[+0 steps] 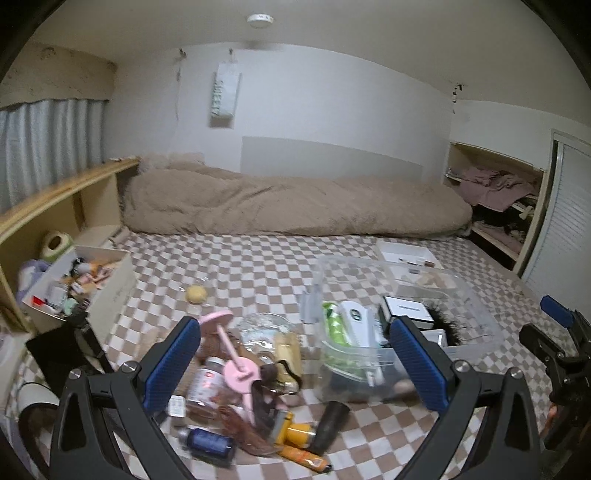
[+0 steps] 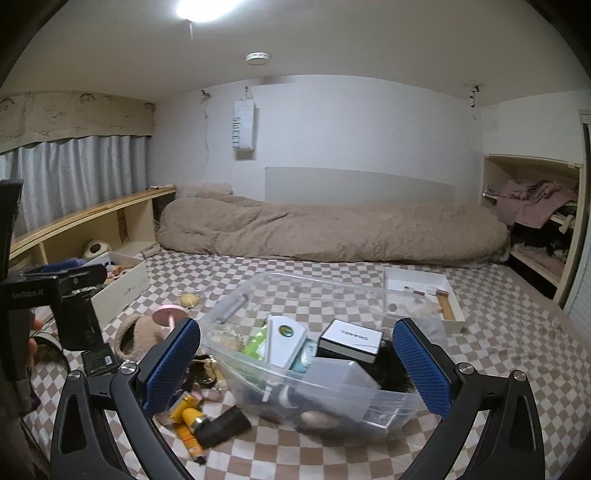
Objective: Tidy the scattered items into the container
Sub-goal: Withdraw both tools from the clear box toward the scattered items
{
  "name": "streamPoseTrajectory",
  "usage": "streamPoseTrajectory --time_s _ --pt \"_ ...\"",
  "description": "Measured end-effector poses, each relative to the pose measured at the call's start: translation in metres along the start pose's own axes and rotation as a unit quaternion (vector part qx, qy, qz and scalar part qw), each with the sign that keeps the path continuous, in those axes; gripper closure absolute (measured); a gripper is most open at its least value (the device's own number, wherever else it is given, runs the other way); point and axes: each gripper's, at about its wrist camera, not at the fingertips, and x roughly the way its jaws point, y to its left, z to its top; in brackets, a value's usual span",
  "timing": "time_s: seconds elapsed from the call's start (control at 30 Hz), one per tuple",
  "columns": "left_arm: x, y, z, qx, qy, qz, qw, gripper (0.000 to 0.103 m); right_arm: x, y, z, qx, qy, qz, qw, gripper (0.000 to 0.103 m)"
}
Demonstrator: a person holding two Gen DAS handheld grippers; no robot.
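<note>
Container: clear plastic bin point(image 2: 317, 387) sat on the checkered bed point(image 2: 332, 454), already holding a black-and-white box point(image 2: 351, 341) and a white pouch point(image 2: 286, 341).
Scattered items: pink stand point(image 1: 236, 354), yellow tube point(image 1: 295, 434) and blue bottle point(image 1: 208, 443) lay left of the bin.
Left gripper point(image 1: 295, 369): jaws spread, empty, above the pile.
Right gripper point(image 2: 295, 369): jaws spread, empty, over the bin.

Both views are dim and slightly bluish, with soft, grainy detail. Light comes from above: in the right wrist view a ceiling lamp point(image 2: 199, 7) glares white at the top edge, blown out with no detail. Shadows on the checkered bedcover point(image 2: 332, 454) are faint and diffuse. Fisheye distortion bends the walls and the wooden shelf point(image 1: 55, 195) into curves, and black vignette fills the corners. The clear plastic container point(image 2: 325, 391) shows mild motion smear near its front edge.
</note>
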Motion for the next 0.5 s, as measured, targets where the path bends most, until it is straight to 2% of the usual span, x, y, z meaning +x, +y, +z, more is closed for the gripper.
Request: streamPoseTrajectory --time_s 0.27,0.5 --pt "-0.018 0.025 -0.007 0.004 -0.013 0.017 0.9998 0.000 0.009 0.029 -0.012 -0.008 0.000 0.027 1.000 0.000" --pt "-0.024 0.053 -0.017 -0.011 -0.010 0.034 0.9993 0.000 0.016 0.050 -0.028 0.006 -0.013 0.055 0.998 0.000"
